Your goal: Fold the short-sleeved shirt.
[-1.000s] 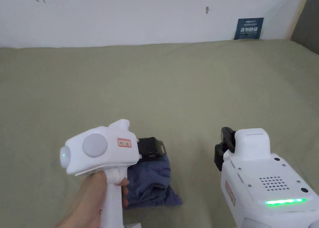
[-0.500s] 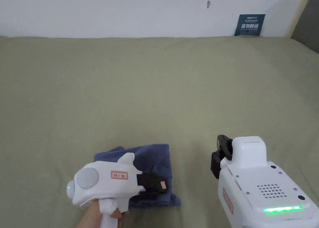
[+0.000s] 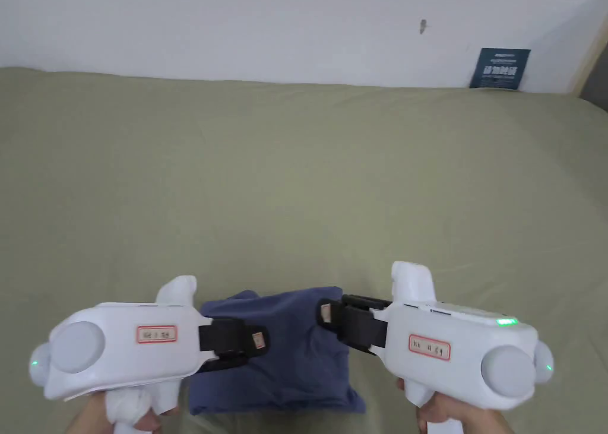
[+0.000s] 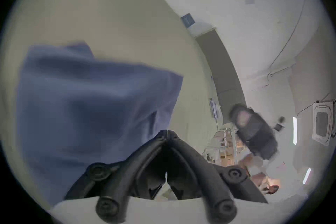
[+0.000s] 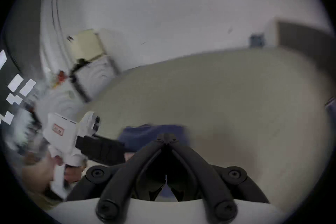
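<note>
Swung inward since a second ago: right gripper (image 3: 325,312) now faces left gripper (image 3: 259,340) over the folded blue fabric shirt (image 3: 285,358). Fingers (image 4: 166,134) clenched on both, nothing between them. Shirt flat on the olive-green sheeted bed (image 3: 297,174), near edge, beneath both tips.

An olive cloth (image 3: 332,174) covers the work surface up to a white wall (image 3: 267,25). A dark blue sign (image 3: 499,69) stands against the wall at the far right corner. A ceiling air-conditioning unit (image 4: 323,123) appears in the left gripper view.
</note>
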